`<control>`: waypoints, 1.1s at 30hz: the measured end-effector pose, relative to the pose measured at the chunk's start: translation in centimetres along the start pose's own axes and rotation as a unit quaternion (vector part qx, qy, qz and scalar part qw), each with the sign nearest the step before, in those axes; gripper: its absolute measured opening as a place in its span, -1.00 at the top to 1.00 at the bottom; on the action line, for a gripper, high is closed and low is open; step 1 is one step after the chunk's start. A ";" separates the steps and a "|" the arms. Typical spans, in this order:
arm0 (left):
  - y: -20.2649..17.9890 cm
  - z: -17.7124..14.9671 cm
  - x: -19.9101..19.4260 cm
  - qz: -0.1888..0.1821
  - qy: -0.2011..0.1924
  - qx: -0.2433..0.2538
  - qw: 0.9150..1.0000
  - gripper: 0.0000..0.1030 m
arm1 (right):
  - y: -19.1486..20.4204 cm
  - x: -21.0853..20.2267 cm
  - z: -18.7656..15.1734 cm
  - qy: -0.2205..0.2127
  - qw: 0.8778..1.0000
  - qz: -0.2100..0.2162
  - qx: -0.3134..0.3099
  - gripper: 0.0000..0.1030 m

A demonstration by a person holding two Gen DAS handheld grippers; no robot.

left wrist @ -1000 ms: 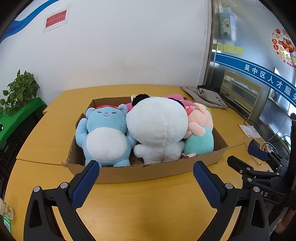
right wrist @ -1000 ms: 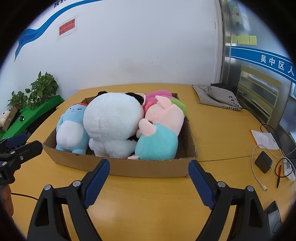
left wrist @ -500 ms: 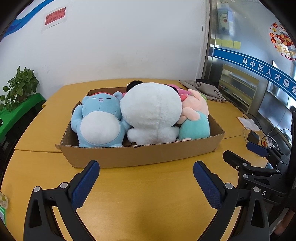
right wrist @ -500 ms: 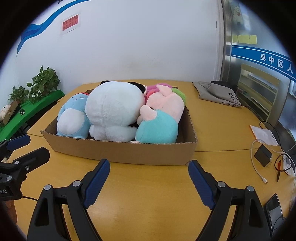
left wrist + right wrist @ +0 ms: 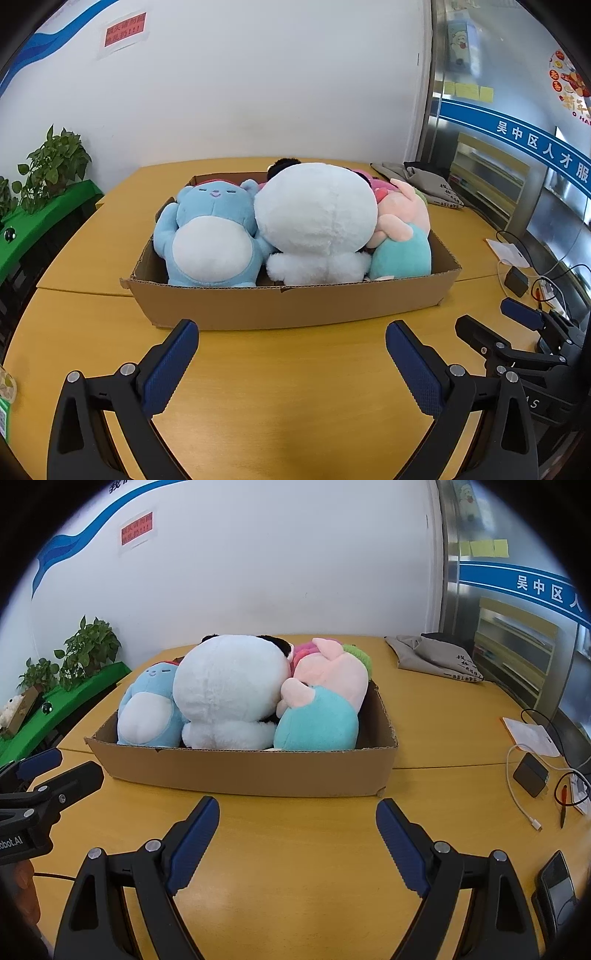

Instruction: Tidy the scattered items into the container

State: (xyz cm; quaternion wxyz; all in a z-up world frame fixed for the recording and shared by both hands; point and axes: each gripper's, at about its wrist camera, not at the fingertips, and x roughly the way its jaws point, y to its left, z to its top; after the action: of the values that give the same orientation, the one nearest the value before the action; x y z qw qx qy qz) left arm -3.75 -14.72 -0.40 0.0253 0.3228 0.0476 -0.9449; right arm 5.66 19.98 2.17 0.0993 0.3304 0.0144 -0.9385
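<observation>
Cardboard box (image 5: 295,306) sits mid-tabletop (image 5: 295,406), long side toward both grippers, packed with plush toys. Left to right inside: blue bear (image 5: 210,236) upright on its back end, belly facing near; big white plush (image 5: 317,221) in the middle, black ears just showing at its far side; pink-and-teal pig (image 5: 402,240) at the right end, leaning against the white one. Something pink and something green peek out behind the pig, too hidden to identify.

Left gripper (image 5: 291,354): jaws spread wide, nothing between them, over bare tabletop just near of the box's near wall, not touching it. Box lies straight ahead of it, slightly to the far side.

Right gripper (image 5: 297,830): also spread wide and empty, likewise just short of the box's near wall (image 5: 251,771). From its view the left gripper shows at the left edge; from the left view the right gripper shows at the right edge.

Grey cloth bag (image 5: 436,657) lies far right. Cables, charger and phone (image 5: 557,886) lie at the right edge.
</observation>
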 end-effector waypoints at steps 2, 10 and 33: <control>0.1 0.0 0.0 -0.001 0.000 0.000 1.000 -0.99 | 0.1 0.2 -0.1 0.001 1.000 -0.001 -0.001 -0.69; 0.3 -0.3 0.2 -0.011 -0.005 -0.006 1.000 -0.99 | 0.7 0.4 -0.1 0.002 1.000 -0.003 -0.005 -0.69; 0.8 -1.3 1.0 0.012 0.005 -0.004 1.000 -0.99 | 1.4 1.1 -0.3 -0.003 1.000 -0.017 -0.005 -0.69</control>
State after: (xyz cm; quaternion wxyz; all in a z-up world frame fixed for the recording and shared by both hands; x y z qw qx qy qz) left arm -3.66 -15.39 -2.05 0.0375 0.3282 0.0473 -0.9427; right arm 5.30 18.44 1.36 0.0847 0.3267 0.0244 -0.9410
